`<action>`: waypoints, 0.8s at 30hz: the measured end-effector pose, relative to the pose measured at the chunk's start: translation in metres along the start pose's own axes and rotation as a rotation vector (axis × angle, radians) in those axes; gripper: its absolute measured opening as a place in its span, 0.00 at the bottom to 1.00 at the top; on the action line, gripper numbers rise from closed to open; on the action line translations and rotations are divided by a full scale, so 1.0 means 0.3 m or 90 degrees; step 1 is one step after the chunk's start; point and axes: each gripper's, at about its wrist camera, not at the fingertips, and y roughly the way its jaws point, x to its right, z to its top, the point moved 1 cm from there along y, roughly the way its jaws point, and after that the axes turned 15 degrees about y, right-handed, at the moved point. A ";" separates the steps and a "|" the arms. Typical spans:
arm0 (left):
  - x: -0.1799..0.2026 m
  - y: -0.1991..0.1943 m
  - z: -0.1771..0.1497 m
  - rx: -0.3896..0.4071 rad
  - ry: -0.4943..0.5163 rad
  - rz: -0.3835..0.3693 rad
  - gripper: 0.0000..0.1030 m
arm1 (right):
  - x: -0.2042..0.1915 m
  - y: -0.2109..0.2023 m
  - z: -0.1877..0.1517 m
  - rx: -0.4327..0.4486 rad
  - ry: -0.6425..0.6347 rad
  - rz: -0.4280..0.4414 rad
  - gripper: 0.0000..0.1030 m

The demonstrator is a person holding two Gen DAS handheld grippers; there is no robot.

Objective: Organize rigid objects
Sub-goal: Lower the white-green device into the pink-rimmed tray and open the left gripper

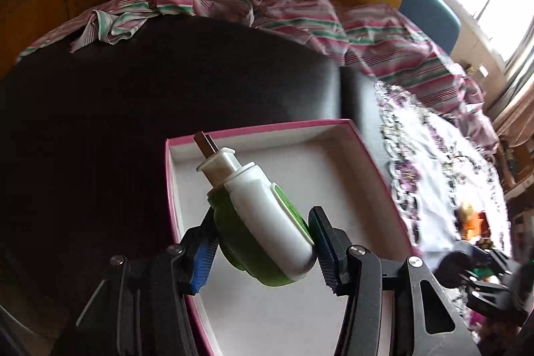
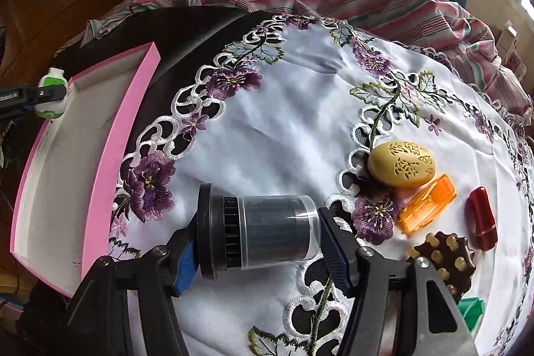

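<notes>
- My left hand-held gripper pinches a green-and-white plug-in device, lower centre, over the pink-rimmed box.
- My right hand-held gripper pinches a clear-capped black cylinder end to end, above the embroidered cloth on the bench.
- Risk: the device's rounded shell could slip between the pads and fall outside the box.
- Risk: the smooth cylinder could pivot and drop onto the carved egg or orange case, right of frame.
</notes>
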 end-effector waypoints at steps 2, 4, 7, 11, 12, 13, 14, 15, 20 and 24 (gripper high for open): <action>-0.014 0.034 0.013 -0.011 0.003 0.007 0.52 | -0.006 0.000 0.000 0.001 -0.004 -0.005 0.62; -0.026 0.057 0.020 -0.018 0.001 0.017 0.52 | -0.007 0.001 0.001 0.001 -0.004 -0.006 0.62; -0.031 0.076 0.036 -0.015 0.022 0.048 0.52 | -0.008 0.002 0.003 0.001 -0.006 -0.006 0.62; -0.054 0.100 0.037 -0.023 0.017 0.062 0.54 | -0.011 0.005 0.004 0.003 -0.012 -0.010 0.62; -0.059 0.097 0.035 -0.021 0.013 0.062 0.56 | -0.010 0.004 0.004 0.004 -0.013 -0.010 0.62; -0.059 0.088 0.032 -0.017 0.009 0.063 0.64 | -0.010 0.004 0.005 0.003 -0.013 -0.009 0.62; -0.056 0.071 0.026 -0.005 0.005 0.065 0.71 | -0.010 0.004 0.006 0.003 -0.014 -0.009 0.62; -0.049 0.053 0.020 0.007 0.005 0.066 0.73 | -0.010 0.004 0.006 0.003 -0.015 -0.010 0.62; -0.029 -0.038 -0.028 0.039 0.000 0.078 0.75 | -0.011 0.004 0.006 0.004 -0.014 -0.012 0.62; 0.005 -0.125 -0.098 0.059 0.000 0.096 0.79 | -0.014 0.003 0.005 0.005 -0.014 -0.014 0.62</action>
